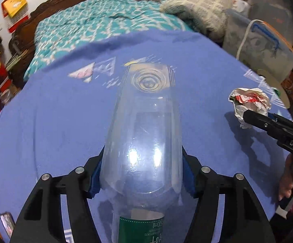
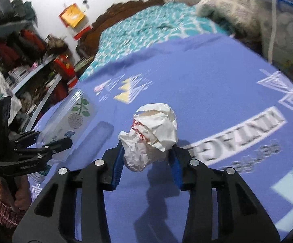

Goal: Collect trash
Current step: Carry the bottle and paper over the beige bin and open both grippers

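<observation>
My left gripper [image 1: 141, 174] is shut on a clear plastic bottle [image 1: 146, 133] with a green label, its base pointing away from me, held above the blue cloth [image 1: 55, 121]. My right gripper [image 2: 146, 156] is shut on a crumpled white paper wrapper with red print [image 2: 152, 135], held above the same cloth. In the left wrist view the right gripper [image 1: 247, 119] with the wrapper [image 1: 249, 103] is at the right. In the right wrist view the left gripper [image 2: 51, 143] with the bottle [image 2: 69, 121] is at the left.
The blue cloth with printed lettering [image 2: 237, 133] covers a table. A bed with a teal patterned cover [image 1: 89, 28] lies behind it. A grey knitted blanket [image 1: 203, 8] and plastic storage bins [image 1: 263, 46] stand at the back right. Cluttered shelves [image 2: 31, 46] stand at the left.
</observation>
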`<state>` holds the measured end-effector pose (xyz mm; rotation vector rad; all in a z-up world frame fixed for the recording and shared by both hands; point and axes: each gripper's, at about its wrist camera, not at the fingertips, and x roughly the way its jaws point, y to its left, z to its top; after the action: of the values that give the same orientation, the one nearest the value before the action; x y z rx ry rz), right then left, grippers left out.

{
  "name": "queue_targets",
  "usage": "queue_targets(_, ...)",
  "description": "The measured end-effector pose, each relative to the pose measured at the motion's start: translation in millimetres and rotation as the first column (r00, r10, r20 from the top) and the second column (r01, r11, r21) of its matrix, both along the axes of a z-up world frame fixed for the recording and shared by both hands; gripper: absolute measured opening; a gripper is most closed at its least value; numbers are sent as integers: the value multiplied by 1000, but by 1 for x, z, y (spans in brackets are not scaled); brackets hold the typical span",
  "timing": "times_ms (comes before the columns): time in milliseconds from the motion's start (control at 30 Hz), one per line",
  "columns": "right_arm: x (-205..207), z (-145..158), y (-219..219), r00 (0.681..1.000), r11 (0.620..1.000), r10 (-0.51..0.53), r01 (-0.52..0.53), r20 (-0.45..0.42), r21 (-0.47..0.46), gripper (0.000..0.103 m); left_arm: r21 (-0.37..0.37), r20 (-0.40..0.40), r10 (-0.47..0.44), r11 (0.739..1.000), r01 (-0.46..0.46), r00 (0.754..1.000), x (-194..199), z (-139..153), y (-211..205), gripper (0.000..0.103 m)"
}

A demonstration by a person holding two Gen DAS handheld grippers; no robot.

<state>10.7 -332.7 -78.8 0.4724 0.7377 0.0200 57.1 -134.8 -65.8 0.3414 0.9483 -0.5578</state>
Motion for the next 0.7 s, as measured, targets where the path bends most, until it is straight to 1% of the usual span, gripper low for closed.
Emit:
queue_targets(67,-9,1,-24,999,999,-43,43,11,3,43,0,8,-37,999,37,999,-2,6,-20,60)
queue_targets(100,-13,1,-40,998,998,-69,69,16,7,43,2,9,-66,998,66,998,-5,9,-36,60)
queue_targets(200,-40,0,-82,989,989,-145,145,37,10,43,7,4,-134,991,134,991,-12,14,-72,60)
queue_targets(333,-74,0,-141,965,967,-255,254,58,13,43,29,7,-249,968,249,968,-28,21,-140,60)
queue_targets(400,-93,-1,-176,946,948,-318,318,64,18,43,26,-2,-314,949,314,949,-37,24,-182,60)
queue_targets(467,-114,-2,-208,923,925,-380,379,67,24,43,18,-11,-363,931,363,932,-45,27,-215,60)
queue_targets(500,-124,-3,-223,910,912,-410,409,68,25,43,10,-17,-401,916,401,916,-51,29,-242,60)
queue_targets(600,-151,-10,-268,871,872,-489,486,57,50,43,-7,-31,-476,879,476,879,-64,30,-295,60)
queue_targets(700,-162,-19,-303,845,845,-533,531,39,61,43,-16,-53,-536,844,536,843,-75,26,-351,60)
